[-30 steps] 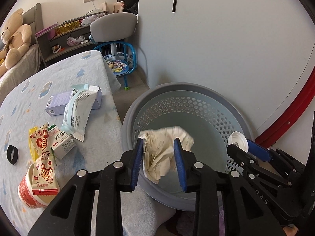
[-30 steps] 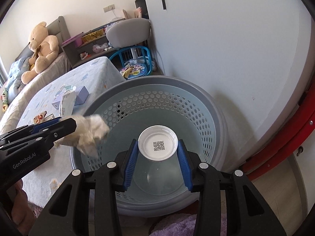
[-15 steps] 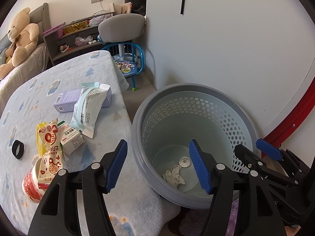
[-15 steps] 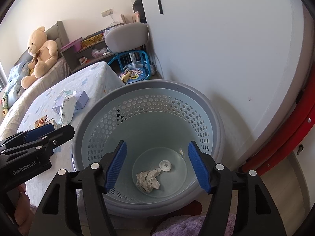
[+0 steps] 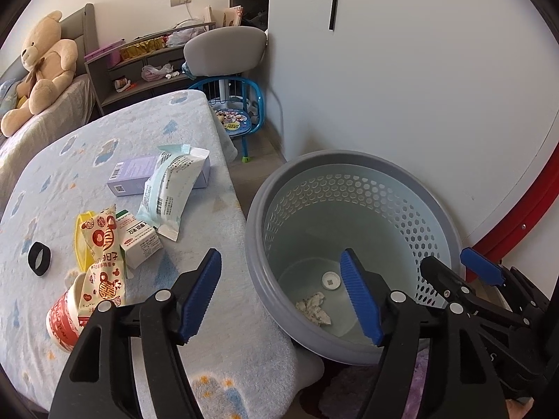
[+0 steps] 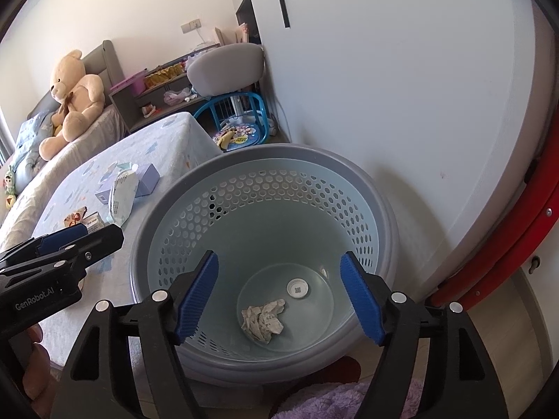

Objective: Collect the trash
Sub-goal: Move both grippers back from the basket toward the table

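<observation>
Perforated round basket [image 6: 367, 188], crumpled paper [image 6: 262, 320] (inside), flat cap [image 6: 297, 288]

One basket [image 6: 380, 209] holding one crumpled paper [image 6: 262, 320] and one white cap [image 6: 297, 288]; two boxes [image 5: 139, 174] [image 5: 139, 241], two wrappers [image 5: 171, 192] [image 5: 103, 255], one cup [image 5: 64, 317].

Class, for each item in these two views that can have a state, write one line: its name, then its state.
Left gripper: open, holding nothing.
Right gripper: open, holding nothing, above the basket.
Basket: upright, paper and cup on its bottom.
Crumpled paper: lying loose in the basket.
Clear cup: in the basket, white base up.
Red cup: tilted, snack packet in its mouth.
Wipes pack: lying across the purple box.
</observation>
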Tool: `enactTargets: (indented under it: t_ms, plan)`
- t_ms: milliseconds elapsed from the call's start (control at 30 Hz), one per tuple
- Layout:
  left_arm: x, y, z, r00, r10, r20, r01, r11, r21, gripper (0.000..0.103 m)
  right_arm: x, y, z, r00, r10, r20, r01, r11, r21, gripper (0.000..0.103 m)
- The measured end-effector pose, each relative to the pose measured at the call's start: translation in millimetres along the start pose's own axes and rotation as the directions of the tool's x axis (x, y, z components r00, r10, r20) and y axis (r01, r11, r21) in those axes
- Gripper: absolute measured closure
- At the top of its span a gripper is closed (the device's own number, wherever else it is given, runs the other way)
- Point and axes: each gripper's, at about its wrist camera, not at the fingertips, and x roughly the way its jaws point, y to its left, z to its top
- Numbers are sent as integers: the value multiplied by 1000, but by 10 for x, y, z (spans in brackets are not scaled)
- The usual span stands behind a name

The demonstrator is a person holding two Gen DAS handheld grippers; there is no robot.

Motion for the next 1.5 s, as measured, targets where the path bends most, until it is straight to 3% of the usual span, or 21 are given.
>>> enactTargets:
  t_ms: [600,1067,1500]
  plan:
    - [-299,430,-122,999,19,46,-15,997,-79,32,-75,231,-23,998,-55,25,57,996,-72,13]
    - [-524,1039,-441,995,84,55,-74,984,-164,31,-199,790,-158,998,50,33,-47,994,-94,8]
    - [-564,1778,-906,982,186,-9,-181,941,-287,31,-215,1384,-406,994,110,12,-107,983,-152,8]
